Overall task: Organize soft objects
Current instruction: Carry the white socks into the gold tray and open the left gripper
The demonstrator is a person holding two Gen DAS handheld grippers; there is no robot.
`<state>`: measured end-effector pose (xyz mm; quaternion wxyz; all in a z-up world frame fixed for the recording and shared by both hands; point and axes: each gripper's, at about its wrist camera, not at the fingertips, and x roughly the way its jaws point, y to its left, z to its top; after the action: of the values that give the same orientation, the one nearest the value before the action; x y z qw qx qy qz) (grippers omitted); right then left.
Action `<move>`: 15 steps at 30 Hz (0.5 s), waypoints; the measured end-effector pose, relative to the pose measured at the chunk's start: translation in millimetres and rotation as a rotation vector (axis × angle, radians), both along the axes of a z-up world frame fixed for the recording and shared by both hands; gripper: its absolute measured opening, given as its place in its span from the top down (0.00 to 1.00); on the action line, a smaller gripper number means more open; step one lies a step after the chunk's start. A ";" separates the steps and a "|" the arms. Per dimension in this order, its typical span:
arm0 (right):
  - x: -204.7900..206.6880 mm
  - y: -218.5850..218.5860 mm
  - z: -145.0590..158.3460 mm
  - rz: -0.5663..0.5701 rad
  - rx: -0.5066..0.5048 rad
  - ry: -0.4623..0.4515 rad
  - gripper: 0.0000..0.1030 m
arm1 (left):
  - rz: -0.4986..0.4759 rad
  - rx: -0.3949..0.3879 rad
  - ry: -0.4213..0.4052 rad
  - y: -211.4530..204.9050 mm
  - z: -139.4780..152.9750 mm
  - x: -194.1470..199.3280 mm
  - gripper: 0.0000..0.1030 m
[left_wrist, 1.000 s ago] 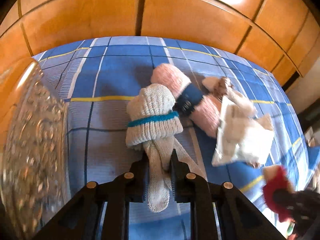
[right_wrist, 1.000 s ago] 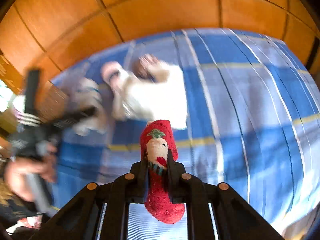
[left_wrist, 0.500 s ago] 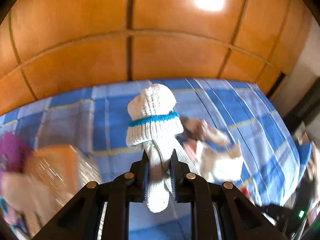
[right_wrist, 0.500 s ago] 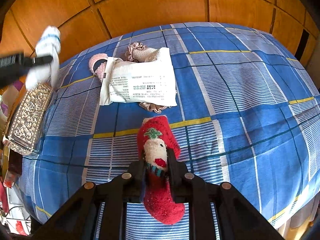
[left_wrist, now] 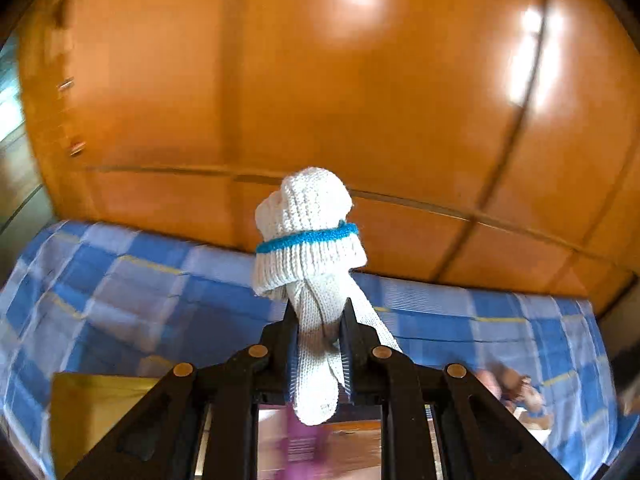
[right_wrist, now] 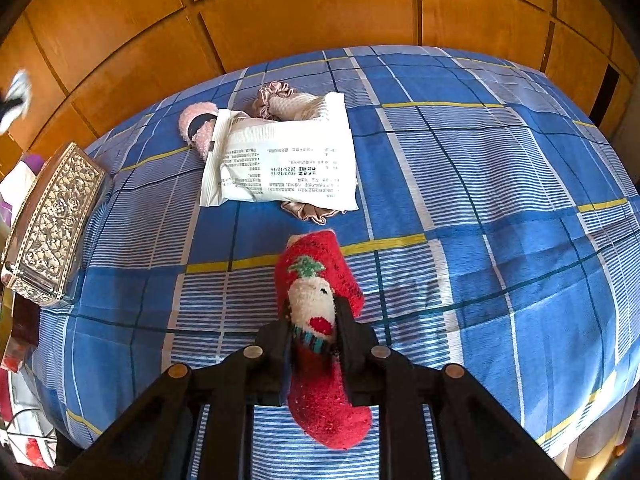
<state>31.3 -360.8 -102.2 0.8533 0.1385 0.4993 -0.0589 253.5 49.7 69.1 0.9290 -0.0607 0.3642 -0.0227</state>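
A white knitted sock roll (left_wrist: 308, 216) with a blue band is pinched between the pads of my left gripper (left_wrist: 319, 316), which is shut on it and holds it high in the air against the orange wooden wall. The right wrist view shows that sock as a blur at the far left edge (right_wrist: 16, 92). My right gripper (right_wrist: 314, 312) is shut on a fluffy red sock (right_wrist: 316, 264) with a snowman pattern, low over the blue plaid bedspread (right_wrist: 480, 200). Further back on the bed lie a pink fluffy sock roll (right_wrist: 196, 126) and a mauve scrunchie (right_wrist: 272, 94).
A white printed packet (right_wrist: 280, 160) lies over the pink roll and over a second scrunchie (right_wrist: 308, 212). An ornate silver box (right_wrist: 52, 224) stands at the bed's left edge. Wooden wall panels (right_wrist: 320, 12) run behind the bed. A yellow-gold surface (left_wrist: 100, 408) shows blurred below the left gripper.
My left gripper has lifted the white sock roll off the bed and swung it up and to the left, away from the pile. The right gripper has stayed in place with the red sock.
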 end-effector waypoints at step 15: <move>-0.4 17.7 -0.5 0.012 -0.100 0.005 0.81 | 0.359 -0.145 0.083 208.6 -86.1 -144.7 0.83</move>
<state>30.8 -343.1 -102.6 0.8583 0.0923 0.4986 -0.0789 108.7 258.3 -17.1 0.8956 -0.1922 0.3828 0.1198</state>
